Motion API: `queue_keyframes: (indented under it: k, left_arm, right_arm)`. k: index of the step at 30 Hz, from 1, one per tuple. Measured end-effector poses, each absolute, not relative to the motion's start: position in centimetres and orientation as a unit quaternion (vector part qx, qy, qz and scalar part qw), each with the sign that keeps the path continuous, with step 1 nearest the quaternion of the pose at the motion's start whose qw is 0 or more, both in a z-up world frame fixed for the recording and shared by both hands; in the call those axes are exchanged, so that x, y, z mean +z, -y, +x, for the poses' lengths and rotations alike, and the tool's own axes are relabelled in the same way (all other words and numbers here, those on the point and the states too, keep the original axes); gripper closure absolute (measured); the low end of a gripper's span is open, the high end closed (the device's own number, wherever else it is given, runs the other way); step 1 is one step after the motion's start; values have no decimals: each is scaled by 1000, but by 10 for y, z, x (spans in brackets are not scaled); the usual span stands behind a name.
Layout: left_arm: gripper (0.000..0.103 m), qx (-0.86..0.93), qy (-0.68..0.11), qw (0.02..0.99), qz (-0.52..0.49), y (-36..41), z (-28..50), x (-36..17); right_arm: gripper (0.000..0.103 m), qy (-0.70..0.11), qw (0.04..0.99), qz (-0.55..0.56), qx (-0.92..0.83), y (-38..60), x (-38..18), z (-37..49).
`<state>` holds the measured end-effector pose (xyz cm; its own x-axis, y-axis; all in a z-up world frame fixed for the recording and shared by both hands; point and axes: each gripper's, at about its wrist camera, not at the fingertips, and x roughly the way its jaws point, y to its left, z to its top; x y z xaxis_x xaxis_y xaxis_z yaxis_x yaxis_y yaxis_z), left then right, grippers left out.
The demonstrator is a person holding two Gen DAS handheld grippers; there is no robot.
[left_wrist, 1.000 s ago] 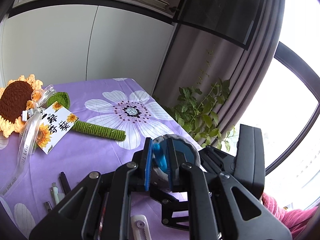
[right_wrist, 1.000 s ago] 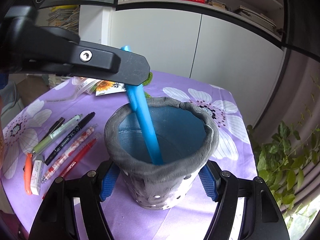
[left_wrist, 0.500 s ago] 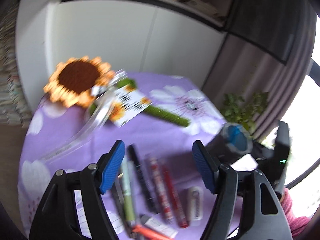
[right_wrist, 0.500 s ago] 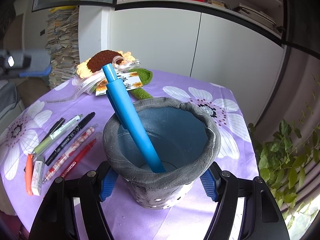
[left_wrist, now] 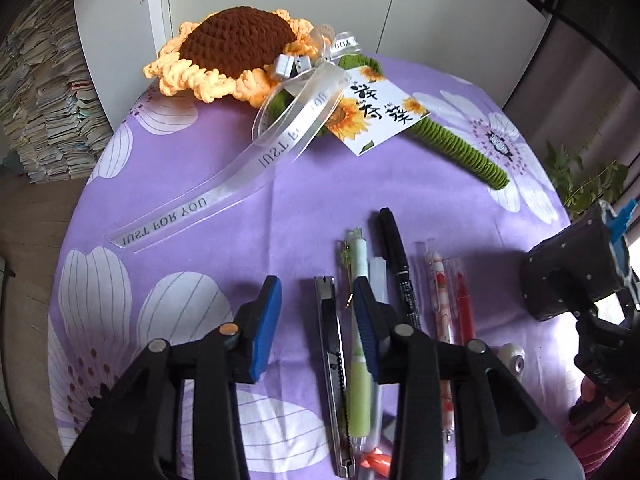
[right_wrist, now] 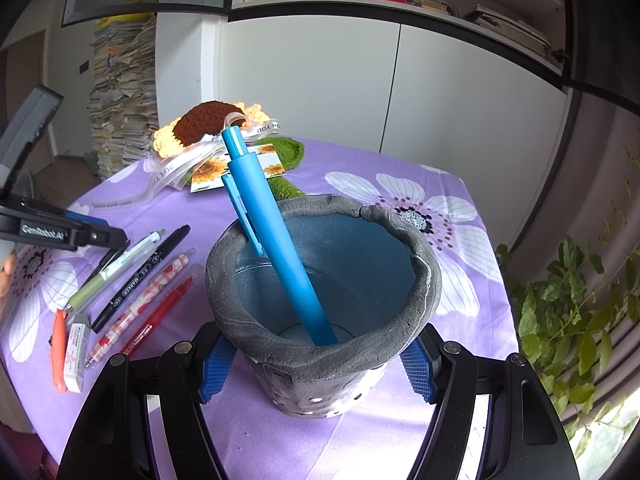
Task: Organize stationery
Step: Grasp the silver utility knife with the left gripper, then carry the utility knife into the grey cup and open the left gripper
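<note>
The left hand-held gripper (left_wrist: 316, 312) is closing over the row of pens on the table (left_wrist: 280, 200), nothing pinched yet; the slim grey utility knife (left_wrist: 330, 352) is lying between its pads. Best to centre on one item and squeeze its middle. The right hand-held gripper (right_wrist: 316, 364) is clamping the grey pen pot (right_wrist: 320, 344), a blue pen (right_wrist: 276, 236) leaning inside

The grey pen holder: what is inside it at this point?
One blue pen leans inside the grey pen holder, tip near the bottom, clip end above the rim. The rest of the blue interior shows nothing else; the near rim hides part of the floor.
</note>
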<state>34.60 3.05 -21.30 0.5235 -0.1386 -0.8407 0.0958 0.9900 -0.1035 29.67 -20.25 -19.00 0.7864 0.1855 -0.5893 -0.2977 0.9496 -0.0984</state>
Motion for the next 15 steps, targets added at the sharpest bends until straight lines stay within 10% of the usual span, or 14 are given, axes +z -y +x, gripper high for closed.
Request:
queue_keyframes:
  k: [15]
  left_arm:
    - [94,-51,-502,863,-16,-25,349,-217]
  right_arm:
    - [31,-302,941,-87,129,205,-190,298]
